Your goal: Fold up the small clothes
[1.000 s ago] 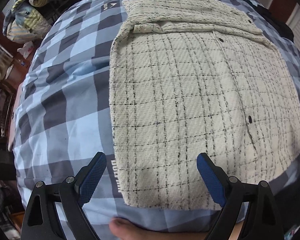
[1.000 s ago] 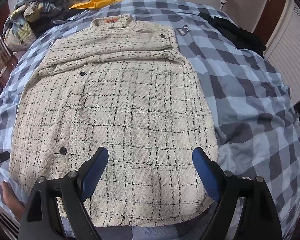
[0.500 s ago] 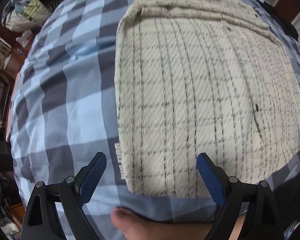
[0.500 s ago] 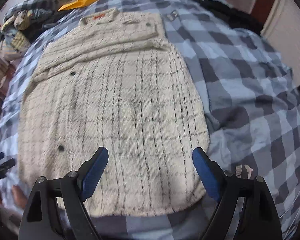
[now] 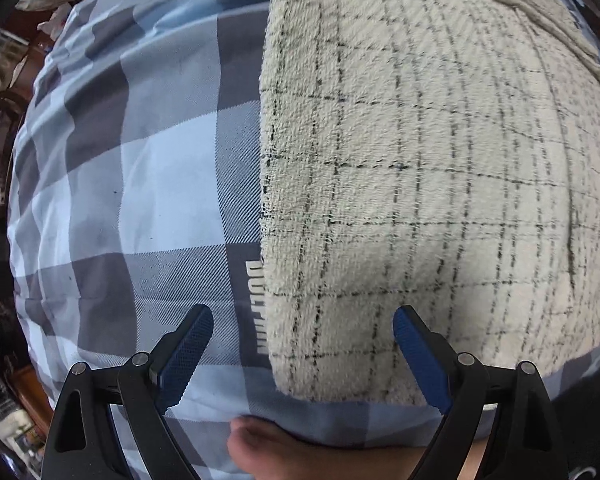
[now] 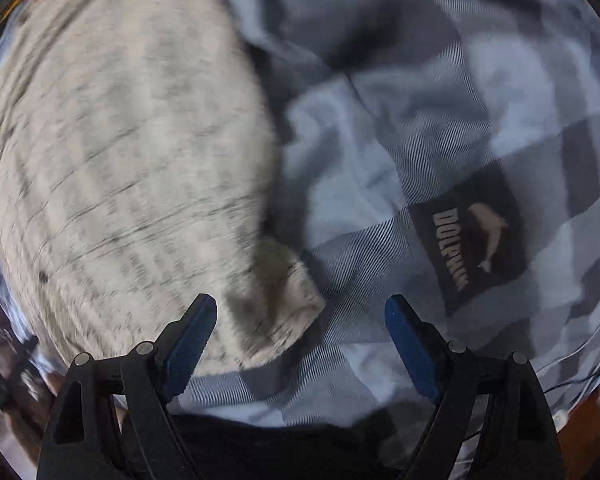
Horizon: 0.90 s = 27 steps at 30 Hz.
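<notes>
Shirt (image 5: 420, 184) hem corners lie between both grippers' wide jaws, left gripper (image 5: 302, 356) and right gripper (image 6: 300, 344).

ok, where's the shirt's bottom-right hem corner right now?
In the right wrist view, the hem corner lies on the checked bedsheet, lower centre, between the open right tool fingers and nearer the left one; the DOLPHIN label sits to its right.
</notes>
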Motion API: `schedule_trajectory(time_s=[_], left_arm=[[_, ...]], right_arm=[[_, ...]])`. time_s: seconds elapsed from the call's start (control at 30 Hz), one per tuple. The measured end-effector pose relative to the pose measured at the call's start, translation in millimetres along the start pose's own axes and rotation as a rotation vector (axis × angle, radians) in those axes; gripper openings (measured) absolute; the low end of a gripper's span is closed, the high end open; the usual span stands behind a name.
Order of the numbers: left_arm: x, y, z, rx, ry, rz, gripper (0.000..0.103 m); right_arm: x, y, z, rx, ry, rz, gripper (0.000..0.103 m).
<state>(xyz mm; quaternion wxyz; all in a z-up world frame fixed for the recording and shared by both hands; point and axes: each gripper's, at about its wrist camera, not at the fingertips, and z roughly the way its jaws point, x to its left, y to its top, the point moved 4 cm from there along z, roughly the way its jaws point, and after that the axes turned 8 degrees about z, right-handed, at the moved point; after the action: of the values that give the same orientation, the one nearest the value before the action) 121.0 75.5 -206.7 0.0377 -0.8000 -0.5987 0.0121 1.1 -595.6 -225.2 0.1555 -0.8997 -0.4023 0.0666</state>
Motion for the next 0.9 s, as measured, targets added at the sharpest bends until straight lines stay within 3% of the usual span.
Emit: schedule_trajectory(time_s=[0.03,0.13,0.27,0.3,0.33,0.37,0.43,0.53,0.6,0.77,0.9], left_arm=[[0.7,1.2,3.9,0.011,-0.004,-0.002,0.09],[5.9,1.4,15.3,0.035,-0.012,0.009,0.07],[10.6,1.8,22.3,0.019,-0.01,0.02,0.034],[9.3,3.6,21.7,0.016,-0.009,0.02,0.028],[9.5,3.5,20.0,0.009,-0.015,0.022,0.013],[8.7,9.4,16.5,0.002,-0.019,0.015,0.009],[10.7,8.5,5.6,-0.031,-0.055,-0.008,0.004],[14.3,2.0,-18.3,-0.106,-0.172,-0.046,0.004],[3.9,-1.5,-40.5,-0.163,-0.243,-0.065,0.003],[7.9,-17.1,-101.3,-0.308,-0.523,-0.135,0.003],[0.5,-31.3,-136.7,-0.369,-0.611,-0.106,0.002]], right_arm=[[0.4,2.5,4.3,0.006,-0.001,0.0,0.084],[10.1,6.8,14.3,0.015,0.009,-0.034,0.081],[41.3,-1.5,11.8,-0.022,-0.023,-0.175,0.036],[48.4,-4.1,8.5,-0.036,-0.037,-0.198,0.031],[53.4,-6.8,6.1,-0.055,-0.056,-0.22,0.021],[57.2,-9.0,3.2,-0.074,-0.069,-0.236,0.015],[60.4,-12.5,-7.0,-0.105,-0.042,-0.236,0.01],[58.6,-19.3,-34.0,-0.142,0.056,-0.197,0.009],[56.8,-28.0,-55.5,-0.156,0.144,-0.18,0.008],[56.2,-60.9,-110.8,-0.189,0.413,-0.18,0.008],[48.8,-67.9,-146.0,-0.214,0.573,-0.122,0.007]])
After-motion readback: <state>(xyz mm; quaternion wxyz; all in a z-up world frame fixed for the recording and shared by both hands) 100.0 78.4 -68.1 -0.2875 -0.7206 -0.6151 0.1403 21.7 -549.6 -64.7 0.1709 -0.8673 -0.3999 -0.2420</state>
